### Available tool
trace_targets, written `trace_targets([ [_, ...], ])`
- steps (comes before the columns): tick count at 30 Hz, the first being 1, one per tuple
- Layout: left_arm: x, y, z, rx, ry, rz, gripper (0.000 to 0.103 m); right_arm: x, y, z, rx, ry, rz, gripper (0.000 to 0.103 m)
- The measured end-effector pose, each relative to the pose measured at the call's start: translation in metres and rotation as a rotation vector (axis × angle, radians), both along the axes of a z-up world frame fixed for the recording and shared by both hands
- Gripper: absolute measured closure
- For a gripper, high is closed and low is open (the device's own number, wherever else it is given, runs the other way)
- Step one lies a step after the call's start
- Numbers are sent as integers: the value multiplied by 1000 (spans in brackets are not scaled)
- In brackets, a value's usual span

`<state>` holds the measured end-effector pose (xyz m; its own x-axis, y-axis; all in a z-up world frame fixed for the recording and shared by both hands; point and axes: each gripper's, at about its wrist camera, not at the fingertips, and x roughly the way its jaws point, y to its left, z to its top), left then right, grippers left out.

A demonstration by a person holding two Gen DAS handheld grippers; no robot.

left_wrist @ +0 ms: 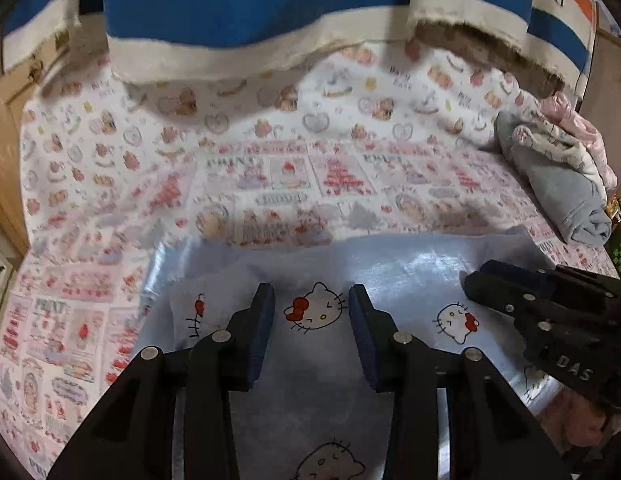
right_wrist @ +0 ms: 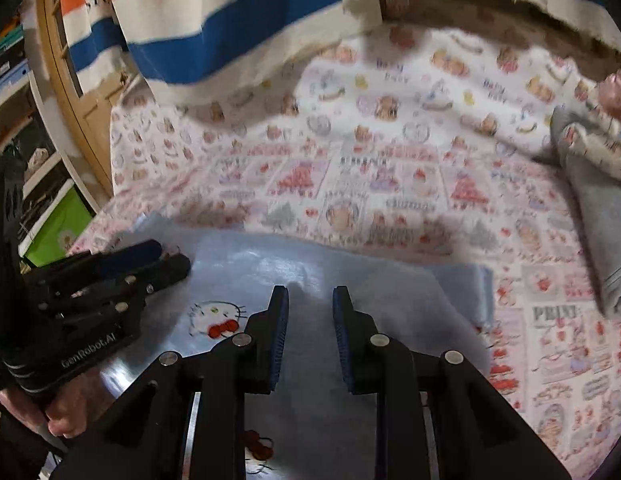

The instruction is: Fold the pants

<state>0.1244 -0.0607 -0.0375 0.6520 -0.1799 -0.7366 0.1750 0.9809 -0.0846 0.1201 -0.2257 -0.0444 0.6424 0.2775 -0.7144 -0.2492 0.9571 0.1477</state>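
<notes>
Black fingers of the left gripper [left_wrist: 311, 298] stand spread, nothing between them, above the light-blue cat-print pants [left_wrist: 390, 276] lying flat beneath. Beside it, the right gripper [right_wrist: 310, 300] hovers over the same pants, its jaws parted too and empty. Beyond both stretches a patterned sheet [left_wrist: 270, 152], with bundled grey clothes [left_wrist: 558, 184] far right.

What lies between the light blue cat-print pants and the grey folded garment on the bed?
Only bare printed bedsheet lies between the pants and the grey folded garment; nothing else sits on that stretch. The left wrist view shows it best.
</notes>
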Motion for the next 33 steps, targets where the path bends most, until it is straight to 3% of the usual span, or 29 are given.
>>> trace_targets([
  [5,3,3,-5,-18,37,-10,66,1,0,-9,-5,10,28,79],
  [11,3,-5,-6,52,34,-25,65,-3,4,-11,-32,-1,34,78],
  [18,2,-3,-5,34,26,-48,63,-3,7,-10,-47,-3,43,75],
  [22,-6,-2,5,42,-23,-60,63,-4,11,-9,-70,0,68,67],
  [28,-25,11,24,15,-39,-21,62,-9,-9,11,30,40,43,62],
  [33,-47,17,27,39,-32,-20,62,-29,-22,28,-8,4,25,45],
])
